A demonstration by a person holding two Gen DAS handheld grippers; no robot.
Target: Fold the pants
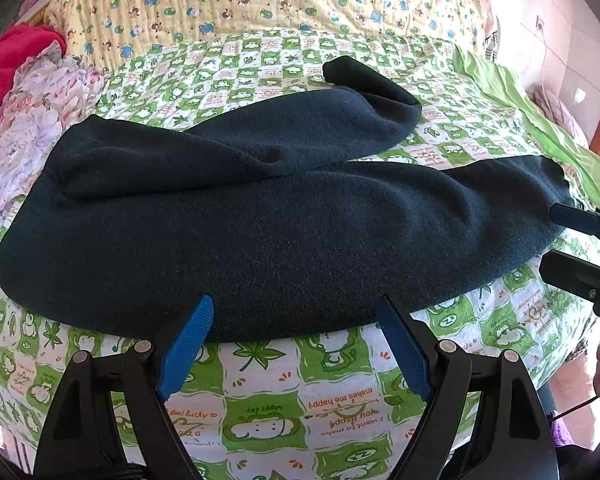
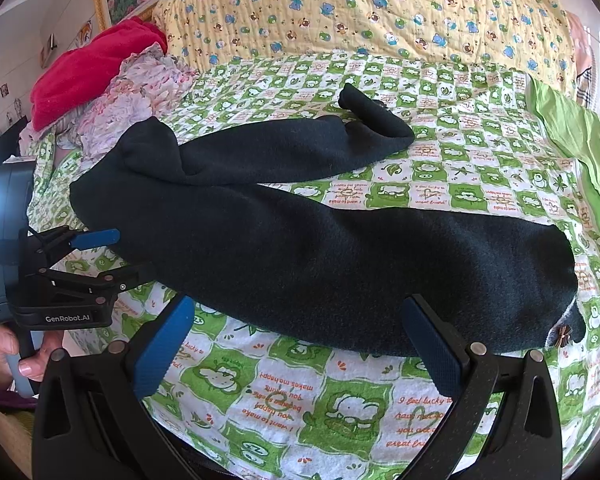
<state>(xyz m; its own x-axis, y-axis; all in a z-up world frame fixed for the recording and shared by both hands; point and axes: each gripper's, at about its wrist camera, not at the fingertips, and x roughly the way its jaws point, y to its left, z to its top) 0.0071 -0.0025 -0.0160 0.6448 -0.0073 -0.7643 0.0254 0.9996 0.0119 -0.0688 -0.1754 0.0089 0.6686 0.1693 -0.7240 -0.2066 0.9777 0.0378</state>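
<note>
Dark teal fleece pants (image 1: 292, 232) lie spread across the green-and-white patterned sheet (image 1: 268, 392). One leg runs along the near edge; the other angles off toward the back. In the right wrist view the pants (image 2: 340, 264) show a small bow at the waist end on the right. My left gripper (image 1: 296, 320) is open and empty, its blue fingertips at the near edge of the pants. My right gripper (image 2: 296, 316) is open and empty at the near edge of the same leg. The right gripper shows at the left wrist view's right edge (image 1: 556, 236); the left gripper shows at the right wrist view's left (image 2: 116, 252).
A yellow printed quilt (image 1: 260, 4) lies along the back. A red garment (image 2: 88, 68) and floral cloth (image 2: 136, 96) are piled at the back left. A light green cloth (image 2: 580, 136) lies at the right edge of the bed.
</note>
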